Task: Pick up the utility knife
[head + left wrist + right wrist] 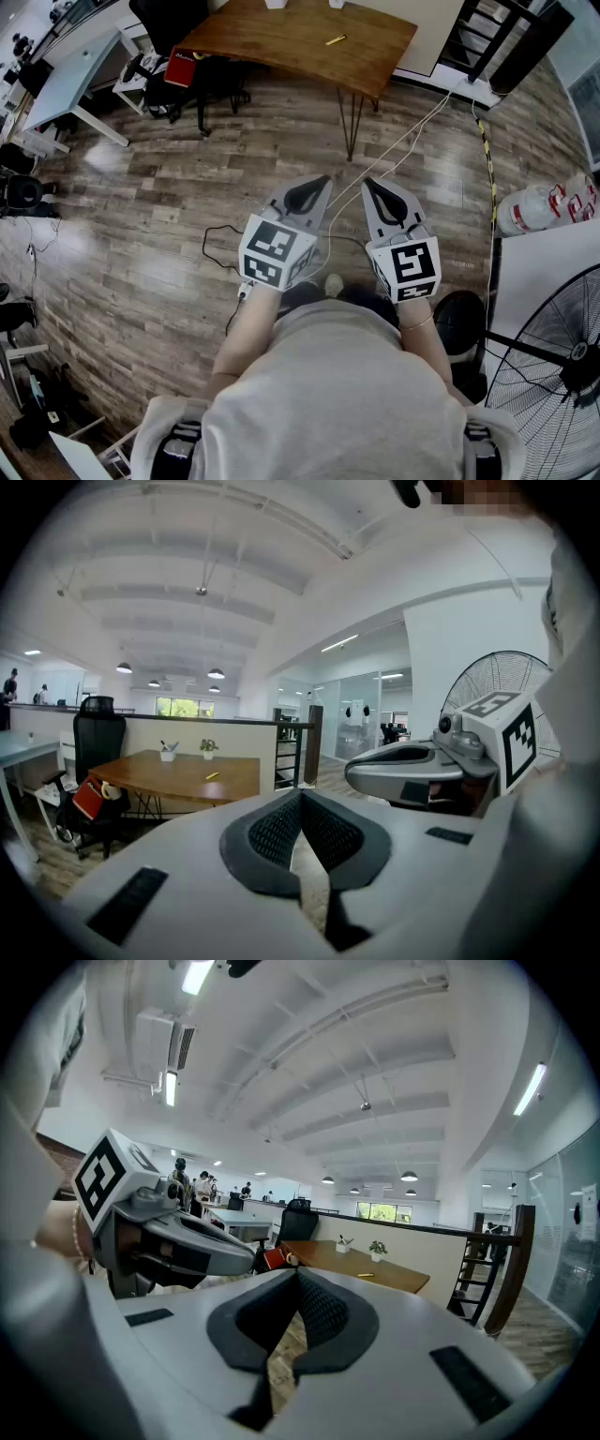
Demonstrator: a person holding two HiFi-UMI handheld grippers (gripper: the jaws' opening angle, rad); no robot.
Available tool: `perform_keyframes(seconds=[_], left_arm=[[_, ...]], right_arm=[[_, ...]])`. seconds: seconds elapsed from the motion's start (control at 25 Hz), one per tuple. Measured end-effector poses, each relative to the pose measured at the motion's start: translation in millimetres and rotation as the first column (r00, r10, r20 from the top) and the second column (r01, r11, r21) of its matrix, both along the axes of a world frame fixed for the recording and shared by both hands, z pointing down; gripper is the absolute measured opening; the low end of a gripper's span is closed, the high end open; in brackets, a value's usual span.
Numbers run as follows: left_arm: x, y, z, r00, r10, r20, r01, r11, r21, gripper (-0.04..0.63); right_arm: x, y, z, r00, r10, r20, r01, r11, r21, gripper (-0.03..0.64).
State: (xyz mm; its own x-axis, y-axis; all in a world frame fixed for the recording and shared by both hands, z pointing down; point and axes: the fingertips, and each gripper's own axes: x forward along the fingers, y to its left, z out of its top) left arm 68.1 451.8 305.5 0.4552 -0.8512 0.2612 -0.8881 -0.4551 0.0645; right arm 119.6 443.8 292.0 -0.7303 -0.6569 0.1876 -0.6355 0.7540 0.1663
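Wood-plank floor [141, 234]. Brown table [300, 42] on hairpin legs. Black chair [169, 23] at the table's left end; white desk [66, 80] farther left. Stair rail [497, 37] right of the table. White cables [405, 141] cross the floor near the table's legs. Fan [553, 375] well apart from the table. White ceiling [375, 1035], strip lights [178, 1082].

head: steeply down | gripper views: forward, far | shared: wooden table [272, 42]

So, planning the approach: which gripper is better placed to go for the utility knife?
Right gripper, narrowly: its view has the utility knife nearer its jaw line. Left gripper is about as far; both shut and empty.
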Motion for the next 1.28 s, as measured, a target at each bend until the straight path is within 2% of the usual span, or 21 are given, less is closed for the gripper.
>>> perform_keyframes(seconds=[0.28,0.56,0.76,1.0,1.28], left_arm=[[7,-9,15,1.0,0.026,-0.005,-0.026,0.998,-0.052,0.012],[10,-13,16,0.999,0.036,0.004,-0.036,0.998,-0.058,0.012],[8,-11,14,0.999,0.027,0.032,-0.025,0.999,-0.044,0.012],[18,-6,10,0.993,0.111,0.046,-0.11,0.994,-0.021,0.014],[9,-13,15,0.994,0.047,0.097,-0.045,0.999,-0.02,0.015]], right_arm=[[-3,-4,1,0.999,-0.025,-0.025,0.025,1.0,0.01,0.006],[-7,-2,4,0.998,-0.053,-0.036,0.053,0.999,0.004,0.006],[-6,-5,0,0.999,-0.03,-0.014,0.031,0.999,0.019,0.006],[-4,-6,0,0.995,-0.089,0.038,0.088,0.996,0.011,0.011],[4,-12,6,0.991,-0.125,0.055,0.125,0.992,-0.012,0.012]])
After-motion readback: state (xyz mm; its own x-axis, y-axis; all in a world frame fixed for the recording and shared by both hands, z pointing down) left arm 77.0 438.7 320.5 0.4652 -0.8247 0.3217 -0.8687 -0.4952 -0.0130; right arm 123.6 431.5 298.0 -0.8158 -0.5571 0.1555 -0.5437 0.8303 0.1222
